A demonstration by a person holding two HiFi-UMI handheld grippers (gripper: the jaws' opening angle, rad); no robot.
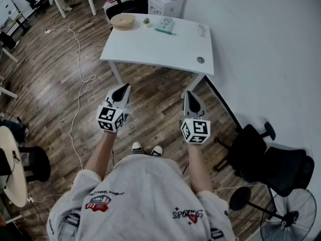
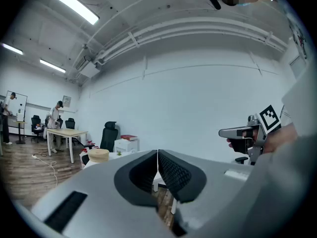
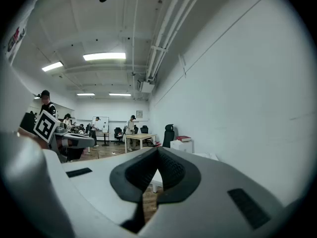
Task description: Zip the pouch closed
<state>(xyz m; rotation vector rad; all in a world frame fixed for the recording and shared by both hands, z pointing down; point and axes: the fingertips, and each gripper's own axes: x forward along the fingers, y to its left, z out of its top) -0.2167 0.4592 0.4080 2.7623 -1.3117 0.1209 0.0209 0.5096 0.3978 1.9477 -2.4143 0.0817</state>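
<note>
Presumably light and limp, the pouch [image 1: 164,23] is seen on the table [image 1: 150,49], well apart from the left hand-held gripper [image 1: 122,89] and right hand-held gripper [image 1: 190,95], both closed on nothing; fabric beside the zip should be pinned, the tab pulled

The small things [image 1: 164,24] at the desk's [image 1: 165,49] 12 o'clock edge are too small to tell; which is the pouch cannot be said. The fan [image 1: 291,215] at 5 o'clock and the round table [image 1: 12,174] at 8 o'clock are cut by the picture's edges. The sweatshirt [image 1: 145,195] hides all but the toes of the shoes [image 1: 147,148].
</note>
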